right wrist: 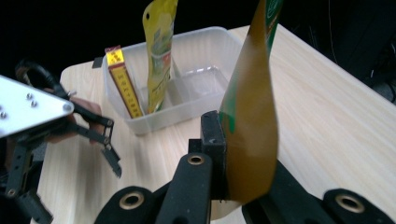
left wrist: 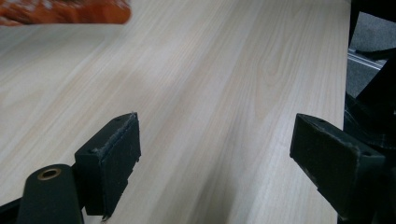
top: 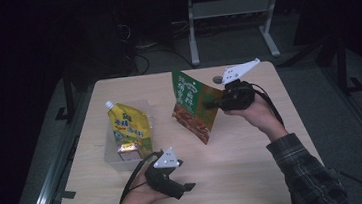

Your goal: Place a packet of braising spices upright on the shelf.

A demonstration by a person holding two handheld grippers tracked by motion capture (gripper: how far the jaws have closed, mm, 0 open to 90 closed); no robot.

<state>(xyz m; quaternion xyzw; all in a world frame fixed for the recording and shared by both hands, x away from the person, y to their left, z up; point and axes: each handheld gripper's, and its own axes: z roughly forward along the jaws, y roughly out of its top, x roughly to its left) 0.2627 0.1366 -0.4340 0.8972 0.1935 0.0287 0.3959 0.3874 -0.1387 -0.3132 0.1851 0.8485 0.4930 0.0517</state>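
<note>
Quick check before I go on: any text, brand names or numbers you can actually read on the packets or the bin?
None can be read.
Green and orange pouch held in the right gripper: white characters on the green top, too blurred.
Yellow spout pouch standing in the clear bin: blue characters, too small.
Small box in the bin: yellow and red label, print illegible.

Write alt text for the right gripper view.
The right gripper is clamped on a flat green and gold foil pouch above a light wooden table. Behind, a clear plastic bin holds a yellow spouted pouch and a small yellow carton; the open left gripper hovers nearby.
</note>
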